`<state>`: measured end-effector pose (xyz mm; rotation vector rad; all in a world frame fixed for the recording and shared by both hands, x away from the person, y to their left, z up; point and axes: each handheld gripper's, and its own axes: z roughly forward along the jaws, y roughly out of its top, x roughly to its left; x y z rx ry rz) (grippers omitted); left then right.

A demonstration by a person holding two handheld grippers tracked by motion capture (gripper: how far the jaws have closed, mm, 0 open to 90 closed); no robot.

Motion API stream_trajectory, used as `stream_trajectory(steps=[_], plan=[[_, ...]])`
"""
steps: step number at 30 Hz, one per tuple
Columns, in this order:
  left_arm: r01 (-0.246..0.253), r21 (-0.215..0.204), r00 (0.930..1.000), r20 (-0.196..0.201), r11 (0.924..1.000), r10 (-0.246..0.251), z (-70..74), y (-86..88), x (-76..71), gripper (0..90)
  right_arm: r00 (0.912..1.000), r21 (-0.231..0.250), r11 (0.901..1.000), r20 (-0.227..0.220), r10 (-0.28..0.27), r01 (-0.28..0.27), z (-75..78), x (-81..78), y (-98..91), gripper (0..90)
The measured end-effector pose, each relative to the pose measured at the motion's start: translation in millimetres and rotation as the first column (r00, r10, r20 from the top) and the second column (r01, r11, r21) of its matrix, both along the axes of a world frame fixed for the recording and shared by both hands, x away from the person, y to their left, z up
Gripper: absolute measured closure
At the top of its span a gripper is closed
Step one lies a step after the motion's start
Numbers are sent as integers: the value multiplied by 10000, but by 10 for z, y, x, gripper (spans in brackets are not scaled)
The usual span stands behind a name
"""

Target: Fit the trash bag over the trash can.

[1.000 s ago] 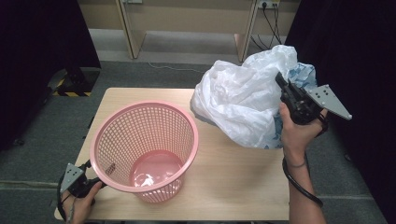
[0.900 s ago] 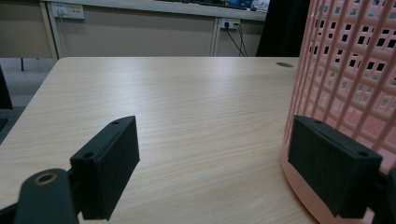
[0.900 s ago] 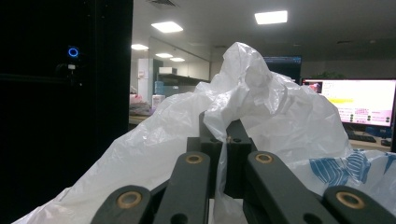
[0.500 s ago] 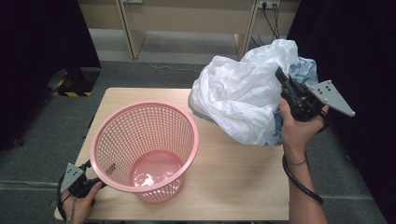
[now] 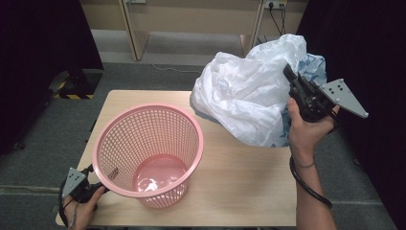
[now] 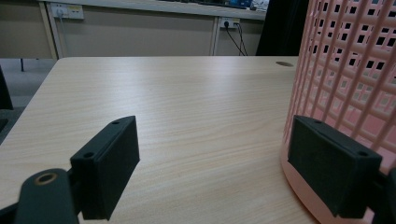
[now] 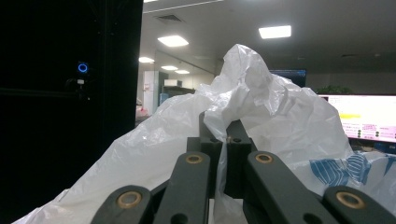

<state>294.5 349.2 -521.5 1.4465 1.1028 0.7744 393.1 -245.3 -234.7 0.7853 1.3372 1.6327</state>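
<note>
A pink mesh basket [image 5: 143, 139] stands upright on the front left of the wooden table [image 5: 239, 182]. My left gripper [image 5: 95, 186] rests low by the basket's near left side. In the left gripper view it [image 6: 215, 135] is open with bare tabletop between the jaws, and its right-hand jaw lies against the foot of the basket [image 6: 350, 60]. A large crumpled white plastic bag [image 5: 244, 96], with a blue print on one side, hangs over the table's far right corner. My right gripper [image 5: 288, 73] is shut on a fold of that bag [image 7: 280, 107], and the film is pinched between its jaws [image 7: 223, 140].
Dark curtains stand to the left and right of the table. A yellow-and-black striped item [image 5: 72, 91] lies on the floor at the left. The tabletop [image 6: 187, 102] has a small cable hole [image 6: 284, 63] at its far side. Bare wood lies between the basket and the bag.
The right gripper has edged slightly up and left with the bag, whose folds have shifted. The left gripper and basket have stayed put.
</note>
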Motion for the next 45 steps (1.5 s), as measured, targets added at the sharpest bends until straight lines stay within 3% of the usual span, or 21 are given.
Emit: stream_trajectory(steps=[21, 45], plan=[[12, 30, 10000, 0, 10000, -12, 1, -2, 1, 160, 9994, 247, 9995, 290, 206, -213, 132, -43, 52, 899], [13, 37, 10000, -13, 10000, -13, 1, -3, 1, 162, 9931, 343, 9955, 805, 848, -878, 321, -175, 192, 899]])
